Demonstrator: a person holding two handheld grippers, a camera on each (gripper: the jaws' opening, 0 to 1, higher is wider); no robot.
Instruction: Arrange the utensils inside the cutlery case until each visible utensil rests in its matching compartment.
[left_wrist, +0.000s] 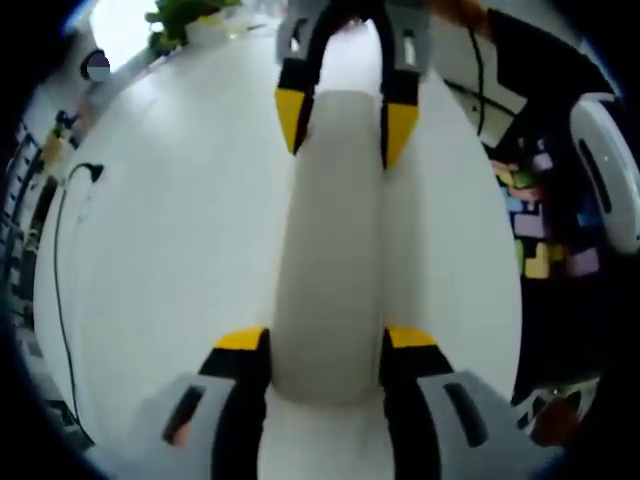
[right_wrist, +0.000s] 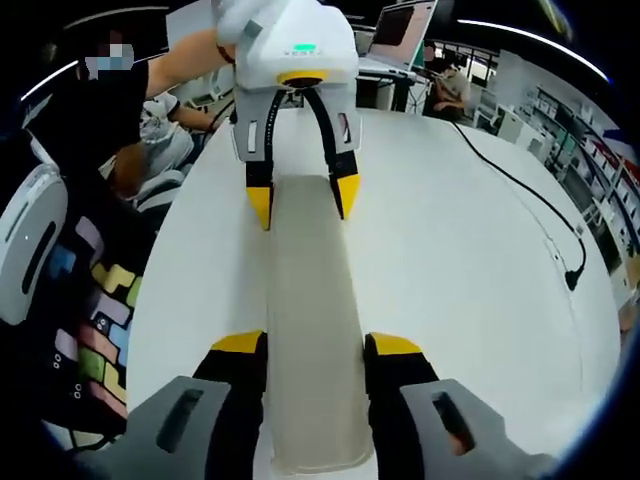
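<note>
Both grippers clamp opposite ends of the closed cutlery case (right_wrist: 310, 330) over the white table (right_wrist: 470, 250). The left gripper (left_wrist: 327, 345) and right gripper (right_wrist: 316, 350) should, I judge, keep it level and part the lid evenly.

White table (right_wrist: 470, 260), black cable (right_wrist: 530, 200), shelving beyond.

Bright, soft blur, fisheye-warped edges

Long pale closed cutlery case (left_wrist: 330, 260) (right_wrist: 308, 340) lengthwise on white table, end-on toward each view.
</note>
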